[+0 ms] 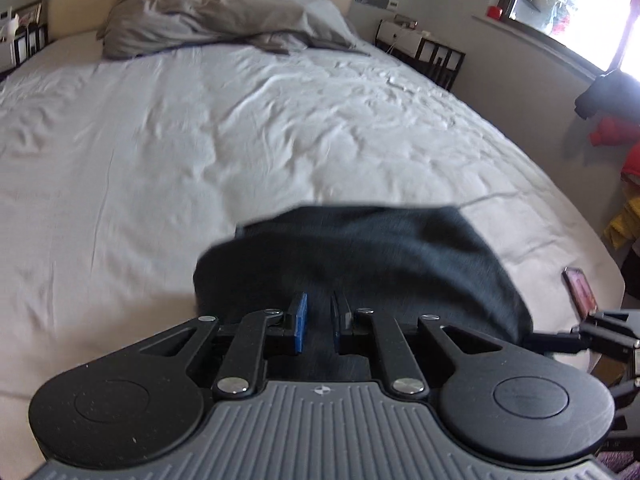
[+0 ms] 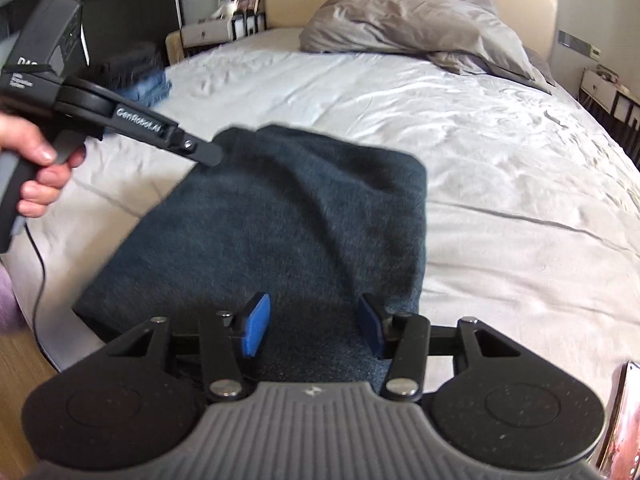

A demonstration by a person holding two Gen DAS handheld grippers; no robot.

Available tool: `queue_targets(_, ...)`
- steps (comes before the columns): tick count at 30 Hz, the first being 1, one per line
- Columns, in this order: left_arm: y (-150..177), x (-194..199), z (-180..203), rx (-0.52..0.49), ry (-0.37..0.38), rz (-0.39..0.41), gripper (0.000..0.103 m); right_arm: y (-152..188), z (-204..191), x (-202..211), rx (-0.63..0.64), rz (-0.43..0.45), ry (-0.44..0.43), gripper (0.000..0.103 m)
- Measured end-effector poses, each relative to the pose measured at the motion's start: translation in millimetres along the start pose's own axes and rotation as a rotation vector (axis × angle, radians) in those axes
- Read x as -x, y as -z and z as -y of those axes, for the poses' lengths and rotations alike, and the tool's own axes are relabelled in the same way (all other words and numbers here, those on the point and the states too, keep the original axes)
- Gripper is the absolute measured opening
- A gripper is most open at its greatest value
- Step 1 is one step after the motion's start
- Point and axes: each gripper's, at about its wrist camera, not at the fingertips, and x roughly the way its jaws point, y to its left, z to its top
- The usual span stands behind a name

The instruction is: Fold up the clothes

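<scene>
A dark teal garment [image 1: 380,252] lies partly folded on the white bed sheet [image 1: 160,140]. My left gripper [image 1: 320,316] is shut on an edge of it, with the dark cloth filling the narrow gap between the blue pads. In the right wrist view the left gripper [image 2: 210,152], held by a hand [image 2: 36,168], lifts the garment [image 2: 280,220] at its far left corner. My right gripper [image 2: 312,328] stands open low over the garment's near edge, its pads [image 2: 256,328] apart and not pressing the cloth. The right gripper's arm shows at the edge of the left wrist view [image 1: 592,332].
A grey pillow [image 2: 412,16] lies at the headboard. Folded dark and blue clothes [image 2: 140,76] are stacked at the bed's far left. A phone [image 1: 580,284] rests near the bed's right edge. Nightstands [image 1: 424,48] flank the bed, and clothes hang [image 1: 612,120] under the window.
</scene>
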Motion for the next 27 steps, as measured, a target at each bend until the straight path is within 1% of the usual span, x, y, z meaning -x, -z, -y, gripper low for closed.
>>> queue_targets(2,8,-7,-1,0.007,0.0,0.003,0.01,4,2,1,0.006,-0.006,0.004,0.057)
queue_targets(8,17,-26,-3,0.011,-0.013,-0.013,0.01,4,19,-21,-0.061,-0.026,-0.04,0.057)
queue_targets(12,20,-25,-10,0.047,0.004,-0.005,0.01,3,20,-29,-0.066,-0.032,-0.041,0.058)
queue_targets(15,22,-10,-14,0.075,0.02,0.031,0.011,-1,22,-26,-0.06,-0.034,-0.048,0.058)
queue_targets(16,24,-3,-16,0.091,0.015,0.047,0.017,-1,25,-22,-0.072,-0.016,-0.06,0.058)
queue_targets(17,27,4,-19,0.108,0.005,0.063,0.036,0,28,-19,-0.091,0.007,-0.073,0.058)
queue_targets(18,30,12,-22,0.127,-0.008,0.083,0.051,2,34,-15,-0.128,0.039,-0.085,0.059)
queue_targets(19,34,20,-25,0.147,-0.02,0.107,0.07,1,40,-12,-0.17,0.065,-0.091,0.064)
queue_targets(20,37,27,-28,0.163,-0.028,0.129,0.071,1,46,-10,-0.208,0.08,-0.088,0.073)
queue_targets(21,40,32,-31,0.176,-0.024,0.136,0.071,0,53,-10,-0.242,0.084,-0.082,0.077)
queue_targets(22,43,36,-34,0.189,-0.013,0.133,0.071,0,60,-10,-0.275,0.087,-0.075,0.079)
queue_targets(24,47,37,-42,0.246,0.017,0.105,0.071,0,75,-14,-0.34,0.078,-0.055,0.08)
queue_targets(27,56,29,-53,0.352,0.086,0.058,0.071,5,98,-26,-0.472,0.039,-0.088,0.08)
